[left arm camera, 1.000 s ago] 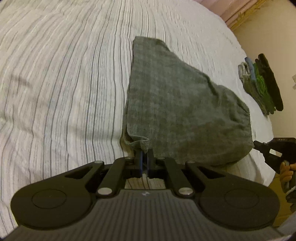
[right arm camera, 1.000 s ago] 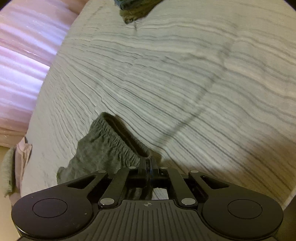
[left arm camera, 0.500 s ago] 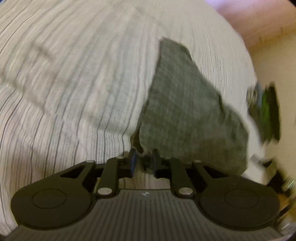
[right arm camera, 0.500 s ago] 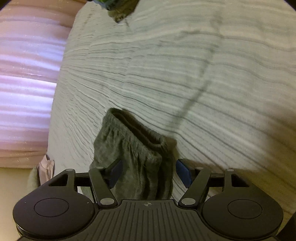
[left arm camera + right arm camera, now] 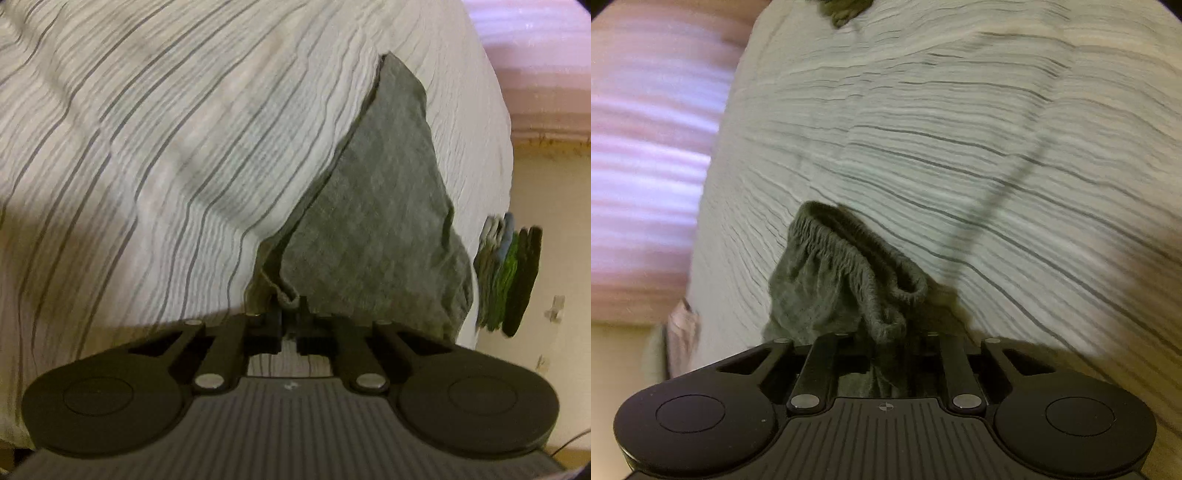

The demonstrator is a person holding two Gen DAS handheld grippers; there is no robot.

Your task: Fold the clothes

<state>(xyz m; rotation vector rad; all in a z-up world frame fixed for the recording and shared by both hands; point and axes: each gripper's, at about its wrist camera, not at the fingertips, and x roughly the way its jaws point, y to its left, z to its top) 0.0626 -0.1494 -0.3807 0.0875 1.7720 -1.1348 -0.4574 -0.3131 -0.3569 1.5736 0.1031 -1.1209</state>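
Right claw (image 5: 888, 332) reclosed on shorts (image 5: 827, 280)

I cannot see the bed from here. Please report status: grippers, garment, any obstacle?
Left gripper shut on grey shorts hem. Right gripper shut on waistband. Shorts lie on striped bed. Nothing in the way.

You could not see the right gripper's (image 5: 888, 341) fingertips: the grey shorts' (image 5: 827, 284) bunched waistband covered them. At the top edge of the right wrist view, a dark garment (image 5: 846, 9) was cut off. The stacked clothes (image 5: 508, 275) at the left wrist view's right side were blurred.
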